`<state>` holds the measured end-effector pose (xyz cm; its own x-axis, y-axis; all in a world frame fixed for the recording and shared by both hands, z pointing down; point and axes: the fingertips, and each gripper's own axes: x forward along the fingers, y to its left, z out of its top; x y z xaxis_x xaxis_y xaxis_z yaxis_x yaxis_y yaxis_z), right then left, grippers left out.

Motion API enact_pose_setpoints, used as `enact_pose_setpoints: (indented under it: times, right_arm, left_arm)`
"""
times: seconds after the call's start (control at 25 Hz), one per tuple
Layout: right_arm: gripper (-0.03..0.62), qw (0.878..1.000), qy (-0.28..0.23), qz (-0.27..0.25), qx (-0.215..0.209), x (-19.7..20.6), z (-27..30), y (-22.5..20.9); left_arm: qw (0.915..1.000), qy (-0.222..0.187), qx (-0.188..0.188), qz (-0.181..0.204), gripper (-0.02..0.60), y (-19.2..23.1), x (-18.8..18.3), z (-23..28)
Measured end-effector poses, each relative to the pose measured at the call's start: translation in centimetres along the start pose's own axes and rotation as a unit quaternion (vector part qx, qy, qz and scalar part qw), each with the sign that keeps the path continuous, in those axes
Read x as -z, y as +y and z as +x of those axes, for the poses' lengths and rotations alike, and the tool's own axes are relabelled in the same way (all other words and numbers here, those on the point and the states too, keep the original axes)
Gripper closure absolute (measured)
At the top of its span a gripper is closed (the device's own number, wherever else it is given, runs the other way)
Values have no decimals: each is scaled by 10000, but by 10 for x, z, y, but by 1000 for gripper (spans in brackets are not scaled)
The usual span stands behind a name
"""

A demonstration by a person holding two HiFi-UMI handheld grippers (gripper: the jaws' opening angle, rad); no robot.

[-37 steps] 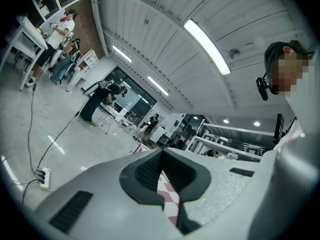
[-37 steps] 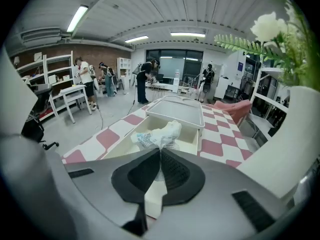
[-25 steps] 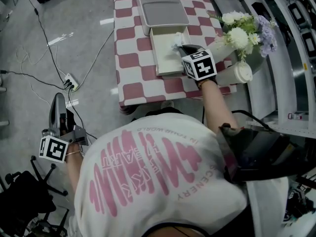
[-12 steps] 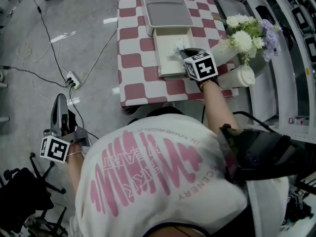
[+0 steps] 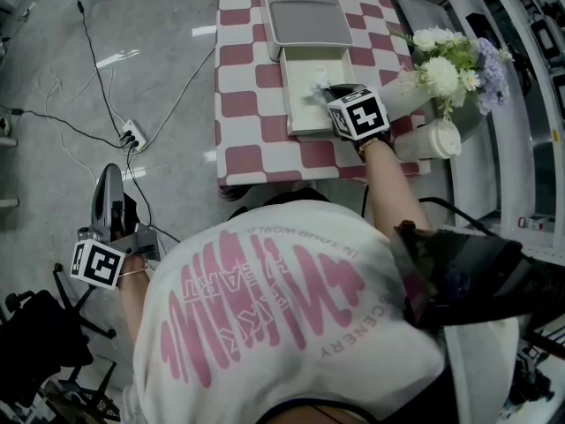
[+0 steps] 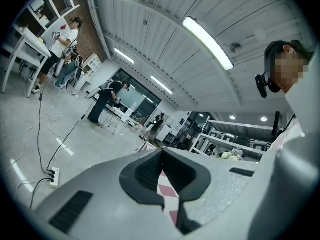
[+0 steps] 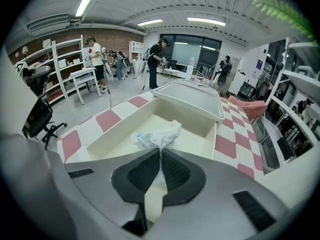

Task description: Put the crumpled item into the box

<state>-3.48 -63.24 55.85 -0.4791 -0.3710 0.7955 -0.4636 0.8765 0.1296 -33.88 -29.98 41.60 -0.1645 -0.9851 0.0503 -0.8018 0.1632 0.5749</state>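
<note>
Right gripper [image 7: 161,153] is clamped tight on the wrapper [image 7: 158,133], a crumpled clear scrap with blue print, dangling over the inside of the open box [image 7: 120,134]. That cream box sits on a desk [image 5: 249,87] in red and white checks, with a grey lid [image 5: 305,11] at its far end. Flowers [image 5: 452,60] and a lidded cup [image 5: 439,138] stand by the desk's right edge. Left gripper [image 6: 161,156] hangs level off to the side over the grey floor [image 5: 159,25], jaws together on nothing (cables and a power strip [image 5: 131,135] trail there). Strip lights, shelving and people at far desks fill the room.
</note>
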Motion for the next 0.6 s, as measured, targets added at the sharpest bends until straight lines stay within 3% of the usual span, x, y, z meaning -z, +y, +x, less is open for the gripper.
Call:
enact_pose_setpoints:
  times: [0.6]
  right_arm:
    - [583, 9987, 325, -373, -99, 5, 7, 4]
  left_arm:
    - [10000, 11, 7, 80, 574, -7, 1, 1]
